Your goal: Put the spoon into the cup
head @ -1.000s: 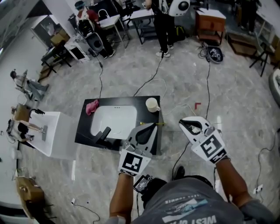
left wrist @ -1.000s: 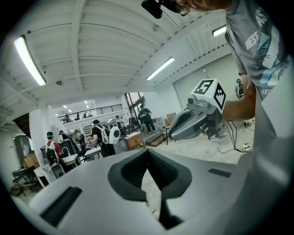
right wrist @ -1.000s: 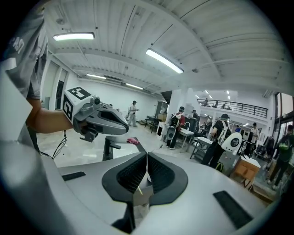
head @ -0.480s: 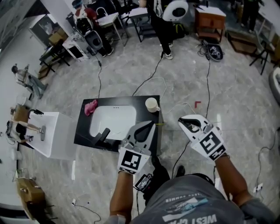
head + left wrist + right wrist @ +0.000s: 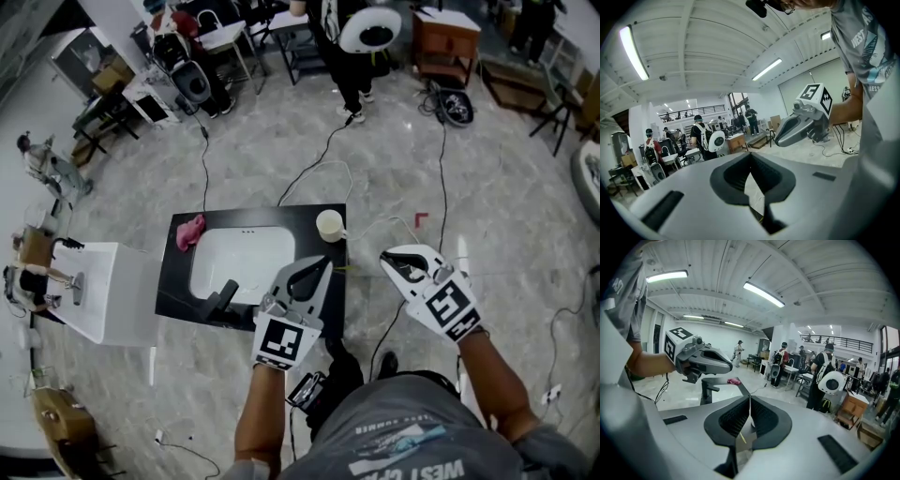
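Up close, the left gripper (image 5: 750, 157) has its fingers (image 5: 733, 177) together at the tips, with only a thin wedge of gap behind them and nothing held in it. The right gripper (image 5: 749, 400) is likewise closed, its ribbed dark fingers (image 5: 736, 420) pressed flat against each other and empty. Each gripper shows in the other's view, held up level and carrying its cube of square markers.

From the head view, the left gripper hangs over the near right part of a black worktop (image 5: 178, 281), its tip aimed at the far right corner. The right gripper is over the floor (image 5: 281, 159), off the worktop's right side and well apart from the left one.

Just past the left gripper's tip, a thin yellowish stick (image 5: 340, 266) lies at the worktop's right edge. It is too small to say whether it is the spoon. The cup (image 5: 329, 225), cream-white and upright, stands on the far right corner of the worktop, apart from both grippers.

A white sink basin (image 5: 242, 258) is set into the middle of the worktop. A black faucet (image 5: 222, 298) stands at its near edge, and a pink cloth (image 5: 190, 230) sits at the far left corner. Cables (image 5: 323, 169) trail over the grey marbled floor beyond. Farther off stands a person with a round white backpack (image 5: 370, 28).
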`<move>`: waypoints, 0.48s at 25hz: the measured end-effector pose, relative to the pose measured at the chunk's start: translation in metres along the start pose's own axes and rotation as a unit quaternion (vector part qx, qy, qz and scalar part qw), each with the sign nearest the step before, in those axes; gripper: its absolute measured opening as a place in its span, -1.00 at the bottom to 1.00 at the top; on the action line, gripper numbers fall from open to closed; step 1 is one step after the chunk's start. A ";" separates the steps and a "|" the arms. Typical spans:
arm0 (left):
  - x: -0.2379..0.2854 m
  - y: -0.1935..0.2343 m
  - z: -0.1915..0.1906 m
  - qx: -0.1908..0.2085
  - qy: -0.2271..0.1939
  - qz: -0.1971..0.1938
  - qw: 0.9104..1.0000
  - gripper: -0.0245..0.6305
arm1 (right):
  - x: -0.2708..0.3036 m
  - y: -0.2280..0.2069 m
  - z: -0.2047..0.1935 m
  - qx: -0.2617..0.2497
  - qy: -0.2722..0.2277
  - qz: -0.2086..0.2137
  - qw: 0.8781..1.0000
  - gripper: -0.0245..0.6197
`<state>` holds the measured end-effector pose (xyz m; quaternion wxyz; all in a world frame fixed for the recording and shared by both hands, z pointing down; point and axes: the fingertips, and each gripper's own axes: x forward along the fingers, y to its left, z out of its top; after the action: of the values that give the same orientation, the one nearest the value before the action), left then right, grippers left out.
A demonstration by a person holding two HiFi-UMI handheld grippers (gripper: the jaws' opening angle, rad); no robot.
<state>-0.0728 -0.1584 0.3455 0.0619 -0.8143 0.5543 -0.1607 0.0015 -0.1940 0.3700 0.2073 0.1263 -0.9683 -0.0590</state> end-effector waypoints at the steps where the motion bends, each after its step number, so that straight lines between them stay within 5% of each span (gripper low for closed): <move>1: 0.001 0.003 -0.003 -0.001 0.003 -0.001 1.000 -0.92 | 0.005 0.000 -0.001 0.000 0.000 0.002 1.000 -0.82; 12: 0.007 0.026 -0.051 -0.035 0.025 -0.008 0.999 -0.92 | 0.062 0.010 -0.039 0.008 0.017 0.034 0.999 -0.82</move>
<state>-0.1106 -0.1709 0.3877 0.0181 -0.8158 0.5548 -0.1620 -0.0391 -0.2034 0.4309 0.2244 0.0954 -0.9689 -0.0422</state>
